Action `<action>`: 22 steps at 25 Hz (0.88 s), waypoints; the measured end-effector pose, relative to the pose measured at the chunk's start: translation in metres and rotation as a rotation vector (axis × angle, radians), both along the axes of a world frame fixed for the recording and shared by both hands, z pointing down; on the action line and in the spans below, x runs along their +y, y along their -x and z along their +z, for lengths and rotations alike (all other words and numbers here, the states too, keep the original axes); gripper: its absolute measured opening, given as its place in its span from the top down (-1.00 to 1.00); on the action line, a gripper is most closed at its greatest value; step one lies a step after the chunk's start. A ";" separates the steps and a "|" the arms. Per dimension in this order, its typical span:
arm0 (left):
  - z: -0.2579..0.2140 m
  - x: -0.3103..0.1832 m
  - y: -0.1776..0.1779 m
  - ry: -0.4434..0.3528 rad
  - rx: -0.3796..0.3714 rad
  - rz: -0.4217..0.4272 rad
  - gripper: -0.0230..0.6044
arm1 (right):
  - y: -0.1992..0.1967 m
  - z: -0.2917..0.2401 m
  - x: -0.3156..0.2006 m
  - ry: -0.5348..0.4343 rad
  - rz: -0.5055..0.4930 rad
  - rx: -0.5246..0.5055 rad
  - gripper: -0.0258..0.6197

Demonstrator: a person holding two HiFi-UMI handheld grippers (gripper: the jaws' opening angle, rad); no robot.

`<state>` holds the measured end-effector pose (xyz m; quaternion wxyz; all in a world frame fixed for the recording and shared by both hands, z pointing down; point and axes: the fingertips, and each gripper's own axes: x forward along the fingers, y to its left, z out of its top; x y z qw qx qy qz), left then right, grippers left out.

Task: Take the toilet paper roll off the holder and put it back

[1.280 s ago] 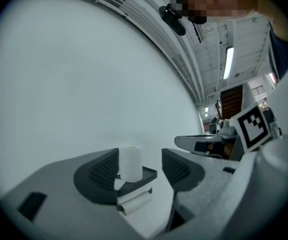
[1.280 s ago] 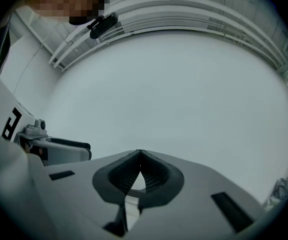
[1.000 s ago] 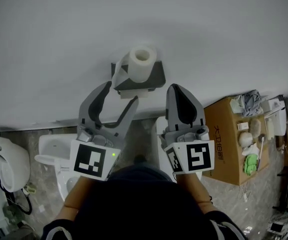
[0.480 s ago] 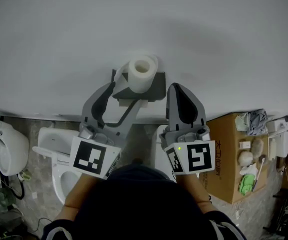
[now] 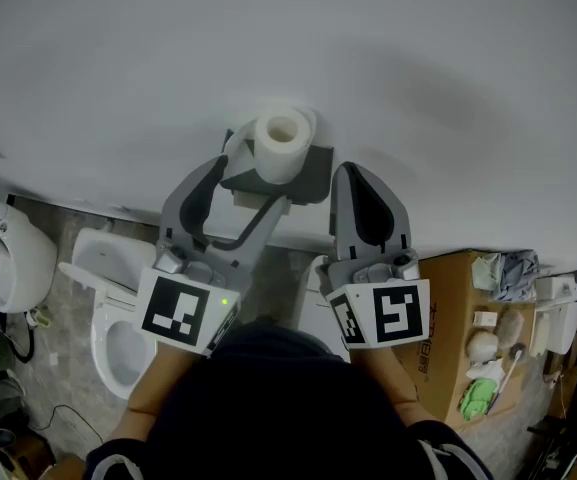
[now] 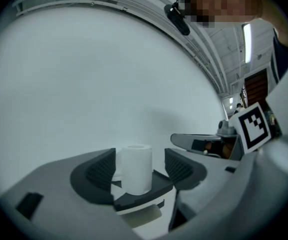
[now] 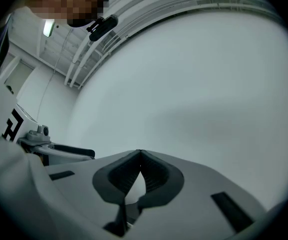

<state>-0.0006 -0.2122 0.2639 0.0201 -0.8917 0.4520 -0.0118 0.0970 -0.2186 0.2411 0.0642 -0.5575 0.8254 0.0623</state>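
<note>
left hand-held gripper (image 5: 248,183) just opened wider, level, roll (image 5: 282,143) btwn jaws untouched; right hand-held gripper (image 5: 351,171) closed, empty.

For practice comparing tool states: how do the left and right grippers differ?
The left gripper stands wide open, jaws just opened further, toilet paper roll between them untouched; the right gripper is shut, empty. The left gripper reaches the holder; the right gripper sits beside it. Both point at the wall.

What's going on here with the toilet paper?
A person faces a wall-mounted holder with a gripper in each hand. The left gripper has just been opening its jaws; the toilet paper roll, upright on the holder, lines up between them, ungripped. The right gripper is shut and empty.
</note>
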 end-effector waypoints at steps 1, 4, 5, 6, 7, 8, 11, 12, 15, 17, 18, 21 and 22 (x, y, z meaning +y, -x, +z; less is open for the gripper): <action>0.001 0.000 -0.002 0.001 -0.004 -0.007 -0.01 | 0.000 0.001 0.000 0.001 -0.010 -0.002 0.87; 0.004 0.000 -0.005 0.000 -0.014 -0.028 -0.04 | -0.004 0.002 0.000 0.001 -0.023 -0.017 0.87; 0.004 -0.001 -0.006 -0.003 -0.014 -0.036 -0.05 | -0.005 0.003 -0.001 0.002 -0.025 -0.022 0.87; 0.004 -0.002 -0.007 -0.009 -0.012 -0.043 -0.05 | -0.007 0.005 0.000 0.004 -0.026 -0.026 0.87; 0.004 -0.003 -0.008 -0.017 -0.010 -0.051 -0.05 | -0.008 0.007 0.000 0.007 -0.027 -0.027 0.87; 0.004 -0.004 -0.009 -0.025 -0.008 -0.059 -0.06 | -0.009 0.008 0.000 0.008 -0.028 -0.025 0.87; 0.005 -0.011 -0.012 -0.038 -0.016 -0.073 -0.06 | -0.011 0.008 0.001 0.009 -0.029 -0.021 0.87; 0.006 -0.013 -0.014 -0.037 -0.020 -0.073 -0.06 | -0.012 0.008 0.001 0.010 -0.029 -0.021 0.87; 0.010 -0.022 -0.019 -0.040 -0.032 -0.076 -0.06 | -0.016 0.008 0.001 0.011 -0.031 -0.018 0.87; 0.014 -0.027 -0.022 -0.043 -0.055 -0.078 -0.06 | -0.019 0.009 0.000 0.012 -0.030 -0.018 0.87; 0.017 -0.030 -0.024 -0.041 -0.065 -0.078 -0.06 | -0.021 0.011 0.000 0.013 -0.027 -0.021 0.87; 0.022 -0.035 -0.026 -0.030 -0.078 -0.082 -0.06 | -0.025 0.013 -0.002 0.017 -0.025 -0.026 0.87; 0.023 -0.037 -0.027 -0.027 -0.080 -0.082 -0.06 | -0.025 0.012 -0.003 0.017 -0.027 -0.026 0.87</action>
